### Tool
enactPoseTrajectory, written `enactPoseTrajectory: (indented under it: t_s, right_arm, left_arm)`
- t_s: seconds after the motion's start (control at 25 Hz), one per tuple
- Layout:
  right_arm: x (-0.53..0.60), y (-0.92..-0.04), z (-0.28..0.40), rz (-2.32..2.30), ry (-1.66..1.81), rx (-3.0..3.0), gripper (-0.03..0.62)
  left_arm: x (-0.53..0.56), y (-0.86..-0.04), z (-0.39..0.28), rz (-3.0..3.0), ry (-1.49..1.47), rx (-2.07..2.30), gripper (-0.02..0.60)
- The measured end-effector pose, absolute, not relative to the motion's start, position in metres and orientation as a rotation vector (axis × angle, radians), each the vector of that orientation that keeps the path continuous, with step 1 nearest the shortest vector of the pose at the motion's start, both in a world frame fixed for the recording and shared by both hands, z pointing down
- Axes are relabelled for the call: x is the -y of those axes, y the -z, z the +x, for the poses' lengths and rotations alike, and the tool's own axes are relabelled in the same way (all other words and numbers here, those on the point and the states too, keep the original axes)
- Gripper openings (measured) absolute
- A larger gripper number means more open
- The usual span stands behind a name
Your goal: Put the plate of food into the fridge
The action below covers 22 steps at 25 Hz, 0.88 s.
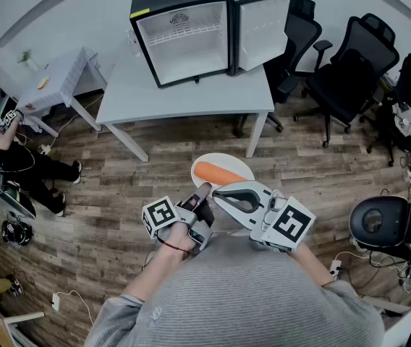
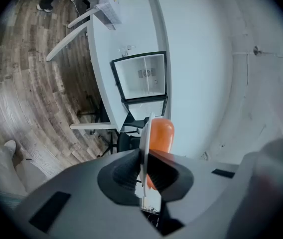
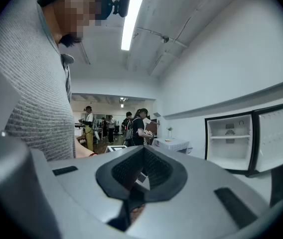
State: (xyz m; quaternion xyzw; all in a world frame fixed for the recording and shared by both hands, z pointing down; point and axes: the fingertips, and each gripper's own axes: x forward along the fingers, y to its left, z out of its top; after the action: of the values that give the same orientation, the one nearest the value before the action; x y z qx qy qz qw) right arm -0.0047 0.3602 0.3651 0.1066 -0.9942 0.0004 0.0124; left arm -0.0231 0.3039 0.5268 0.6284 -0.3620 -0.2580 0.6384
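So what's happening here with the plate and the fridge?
A person holds a gripper in each hand, standing back from a white table. The left gripper has its fingers closed on the rim of a white plate carrying an orange piece of food. The right gripper is shut and empty, close by the plate. The small fridge on the table stands with its door open and looks empty; the plate is not in it yet.

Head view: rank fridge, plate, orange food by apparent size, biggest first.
1. fridge
2. plate
3. orange food
No ties. The plate and food sit nearer the camera, so the real gap to the fridge is likely wider.
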Motion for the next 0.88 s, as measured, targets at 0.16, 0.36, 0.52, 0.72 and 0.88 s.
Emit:
enactPoseTrajectory:
  t_s: [0.16,0.36,0.52,0.72,0.88]
  right_arm:
    - [-0.358,-0.365,-0.001,0.352,0.016,3.104,0.014]
    - [-0.364,-0.366,-0.003,0.33,0.02,3.106,0.014]
    - [-0.358,-0.363,-0.004,0.369,0.029,3.116,0.014]
    - [-0.355,-0.363,-0.006,0.367,0.025,3.108,0.014]
    - [-0.349,-0.363,-0.005,0.388,0.042,3.103,0.014]
  left_arm:
    - [-0.305,-0.527,-0.021,1.434,0.597,0.83,0.04]
    - [-0.309,-0.526,-0.021,1.432,0.617,0.82,0.04]
    - [-0.31,-0.525,-0.027,1.439,0.611,0.833,0.04]
    - [-0.308,-0.524,-0.029,1.44,0.612,0.832,0.04]
    - [-0.305,-0.525,-0.031,1.436,0.612,0.836,0.04]
